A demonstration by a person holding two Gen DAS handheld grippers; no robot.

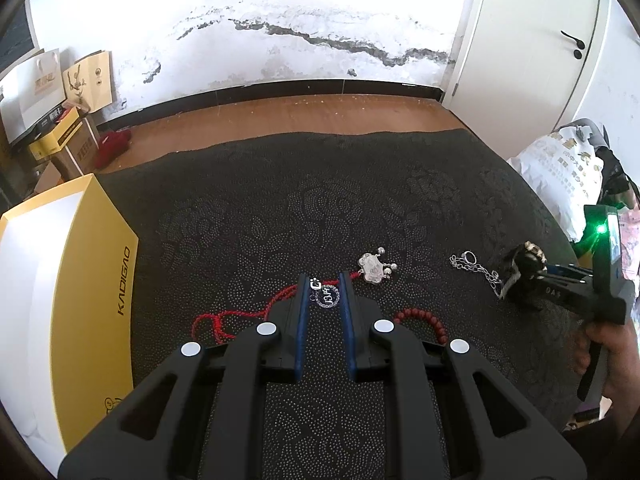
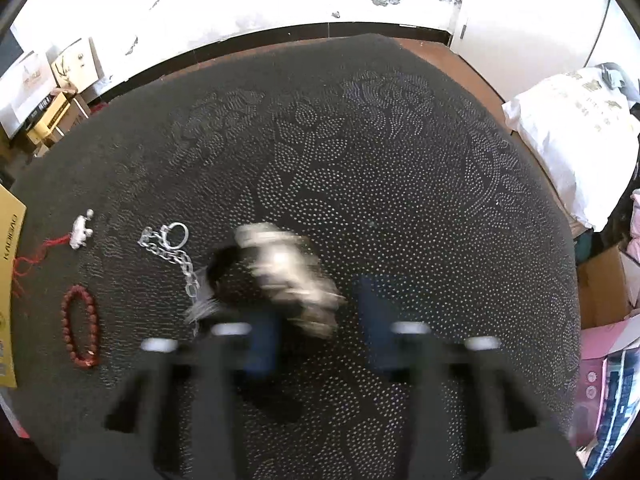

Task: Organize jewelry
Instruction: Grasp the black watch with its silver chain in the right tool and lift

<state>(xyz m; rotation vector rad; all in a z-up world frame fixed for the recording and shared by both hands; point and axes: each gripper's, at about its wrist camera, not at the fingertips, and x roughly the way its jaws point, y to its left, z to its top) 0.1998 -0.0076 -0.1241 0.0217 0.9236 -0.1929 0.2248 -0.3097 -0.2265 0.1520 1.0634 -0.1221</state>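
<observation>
My left gripper [image 1: 325,285] is open, its blue pads on either side of a small round silver pendant [image 1: 327,295] lying on the black dotted mat [image 1: 280,208]. A silver lock charm [image 1: 372,269] on a red cord [image 1: 224,320] lies just ahead; it also shows in the right wrist view [image 2: 81,232]. A red bead bracelet [image 2: 79,332] and a silver chain with a ring [image 2: 172,246] lie nearby. My right gripper [image 2: 316,312] is open and blurred, with a dark and pale wristwatch-like piece [image 2: 288,272] between its fingers.
A yellow and white KADIGAO box [image 1: 64,300] stands at the mat's left edge. Cardboard boxes and bags [image 1: 60,120] sit on the floor at far left. A white printed bag [image 2: 572,136] lies right of the mat. A white door [image 1: 532,40] is far right.
</observation>
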